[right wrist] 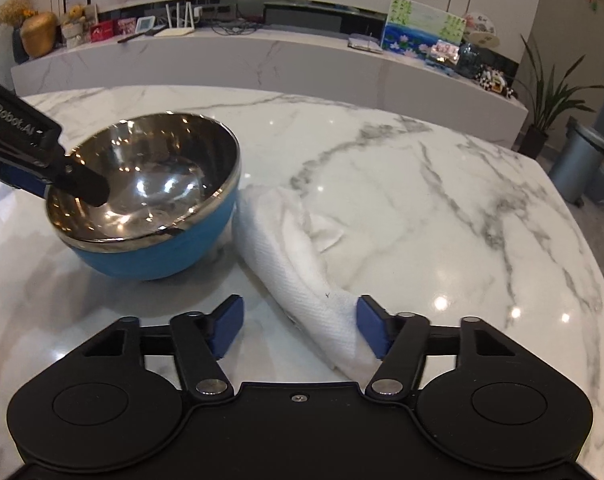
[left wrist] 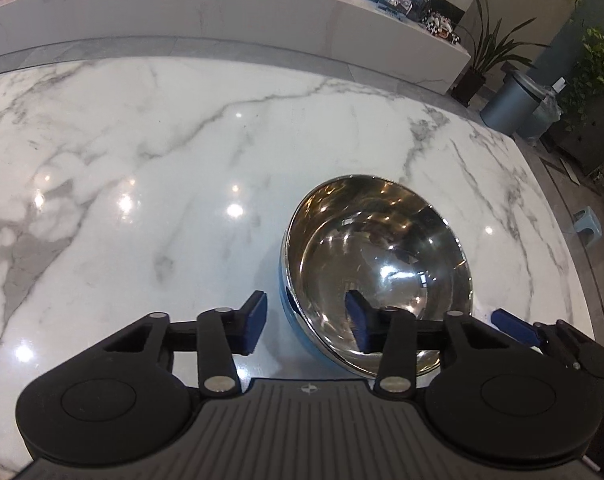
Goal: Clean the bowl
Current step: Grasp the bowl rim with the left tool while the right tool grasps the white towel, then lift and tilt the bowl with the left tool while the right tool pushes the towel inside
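A steel bowl [left wrist: 382,248] with a blue outside sits on the white marble table [left wrist: 142,140]. My left gripper [left wrist: 308,322] straddles the bowl's near rim, one blue pad outside the wall and the other inside. A gap shows between the outer pad and the wall, so it is open. In the right wrist view the bowl [right wrist: 142,184] is at the left, with a left finger [right wrist: 90,188] dipping into it. A crumpled white paper towel [right wrist: 302,264] lies beside the bowl and runs between the pads of my right gripper [right wrist: 298,326]. The right pad touches the towel and the left pad stands apart.
The table's curved edge [right wrist: 598,264] runs along the right. Beyond it stand a grey bin [right wrist: 578,160] and a potted plant [right wrist: 542,112]. A long white sideboard [right wrist: 262,60] with pictures and ornaments lies behind the table.
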Demonstrator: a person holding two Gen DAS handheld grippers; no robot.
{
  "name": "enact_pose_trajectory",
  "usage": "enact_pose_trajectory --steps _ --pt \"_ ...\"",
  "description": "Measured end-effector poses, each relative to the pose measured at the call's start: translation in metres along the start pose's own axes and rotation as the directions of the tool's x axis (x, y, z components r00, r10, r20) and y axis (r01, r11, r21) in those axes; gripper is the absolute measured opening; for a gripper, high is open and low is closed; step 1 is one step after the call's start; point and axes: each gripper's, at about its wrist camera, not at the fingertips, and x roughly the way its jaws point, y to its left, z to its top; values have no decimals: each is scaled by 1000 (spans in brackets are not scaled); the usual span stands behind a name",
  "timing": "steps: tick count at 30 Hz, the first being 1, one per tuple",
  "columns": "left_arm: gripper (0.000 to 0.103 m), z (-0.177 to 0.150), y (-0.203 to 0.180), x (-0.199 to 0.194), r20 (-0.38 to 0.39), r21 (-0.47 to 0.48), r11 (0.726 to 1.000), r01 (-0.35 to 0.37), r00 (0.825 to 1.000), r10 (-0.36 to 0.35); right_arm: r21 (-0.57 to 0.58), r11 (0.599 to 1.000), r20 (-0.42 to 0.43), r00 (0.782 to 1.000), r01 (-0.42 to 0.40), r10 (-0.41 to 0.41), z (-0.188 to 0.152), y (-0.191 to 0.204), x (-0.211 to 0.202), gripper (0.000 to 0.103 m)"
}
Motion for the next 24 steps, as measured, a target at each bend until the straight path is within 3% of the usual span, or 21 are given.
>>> enact_pose_trajectory --steps 4,8,13,17,24 --pt "30 -2 0 5 -10 5 1000 1 1000 -1 -9 1000 8 1000 4 -4 1 2 3 51" --pt "24 -5 0 8 -14 10 1000 -6 1000 6 -24 999 15 999 33 -32 1 3 6 31" --pt "20 -7 -3 8 -4 31 999 -25 1000 25 -14 999 18 999 28 -28 2 0 2 17" --pt "13 -11 -7 5 5 62 997 -53 999 52 0 1000 47 999 25 -25 4 -1 -17 14" --pt "9 -20 -15 -4 26 107 990 -94 995 91 -19 1000 145 989 9 -7 9 4 -72 13"
